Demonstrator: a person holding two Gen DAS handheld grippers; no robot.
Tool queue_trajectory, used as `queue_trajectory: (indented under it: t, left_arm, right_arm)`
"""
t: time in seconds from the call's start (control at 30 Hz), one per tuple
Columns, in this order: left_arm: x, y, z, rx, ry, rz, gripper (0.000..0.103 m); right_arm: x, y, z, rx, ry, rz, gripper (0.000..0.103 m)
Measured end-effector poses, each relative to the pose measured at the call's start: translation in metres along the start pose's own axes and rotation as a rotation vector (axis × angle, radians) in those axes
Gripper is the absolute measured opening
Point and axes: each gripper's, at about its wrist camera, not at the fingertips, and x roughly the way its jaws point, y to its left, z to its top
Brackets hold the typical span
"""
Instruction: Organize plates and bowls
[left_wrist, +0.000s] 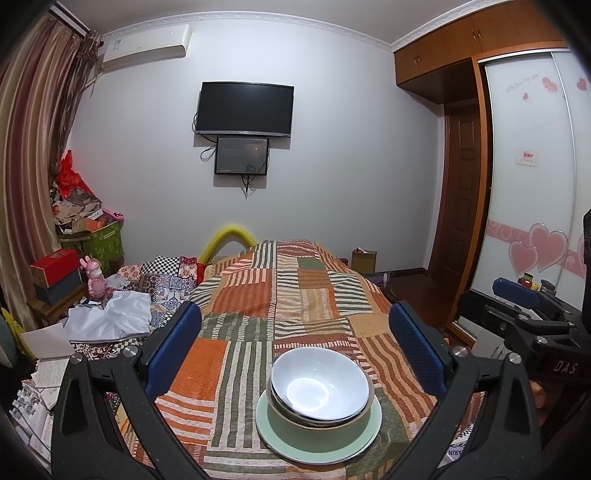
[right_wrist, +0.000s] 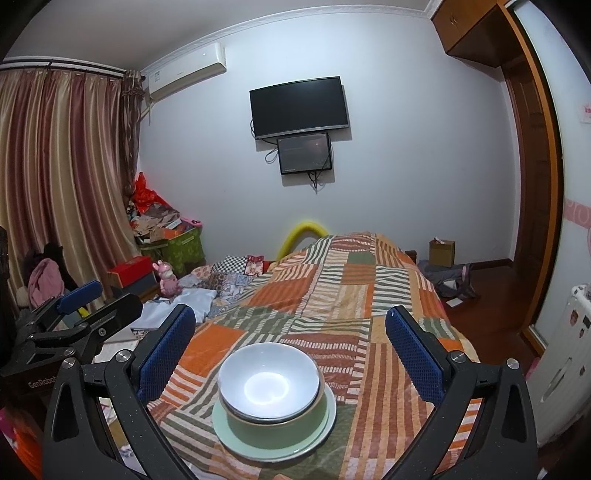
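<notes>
A white bowl sits nested in a green bowl, and both stand on a pale green plate on the patchwork bedcover. My left gripper is open, its blue pads spread wide above and behind the stack and touching nothing. In the right wrist view the same white bowl, green bowl and plate lie low in the middle. My right gripper is also open and empty, hovering over the stack. Each gripper shows at the edge of the other's view.
The bed's left side holds a white cloth, patterned fabric and a pink rabbit toy. Boxes and papers crowd the left corner. On the right are a wooden floor, a cardboard box and a sliding wardrobe door.
</notes>
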Motion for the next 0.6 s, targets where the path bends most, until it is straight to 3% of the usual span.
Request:
queue_trajectory:
  t: [0.6]
  left_arm:
    - [0.0, 0.0, 0.0003, 0.004, 0.001, -0.01, 0.103]
  right_arm:
    - [0.0025, -0.0008, 0.0037, -0.002, 0.005, 0.009, 0.103]
